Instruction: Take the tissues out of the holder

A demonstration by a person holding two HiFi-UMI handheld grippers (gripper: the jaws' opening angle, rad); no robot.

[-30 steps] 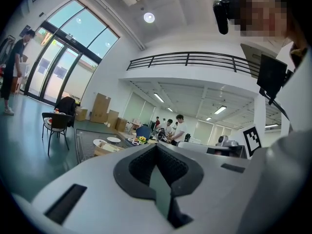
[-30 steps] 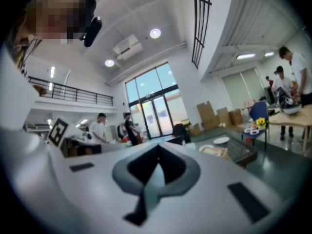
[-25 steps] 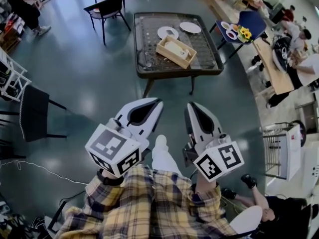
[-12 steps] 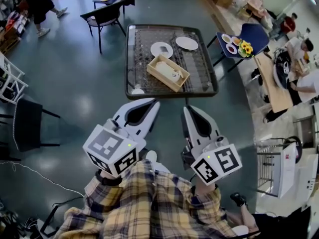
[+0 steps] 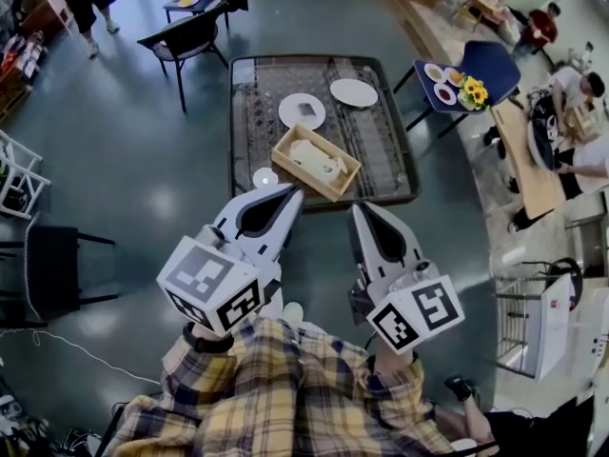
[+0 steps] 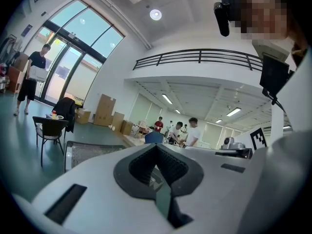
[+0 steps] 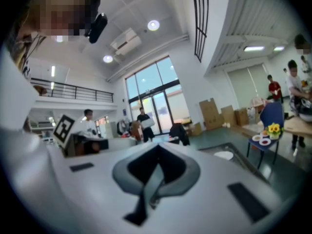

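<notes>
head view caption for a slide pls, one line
Left gripper and right gripper, both shut and empty, point toward the table where tissues sit in a wooden holder.

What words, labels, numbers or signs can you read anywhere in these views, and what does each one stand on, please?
No readable text in any view.
Left marker cube, on the left gripper: black-and-white square patterns only, no letters or digits.
Right marker cube, on the right gripper: the same kind of pattern, no letters or digits.
Cardboard boxes: any print is too small and blurred to read.
</notes>
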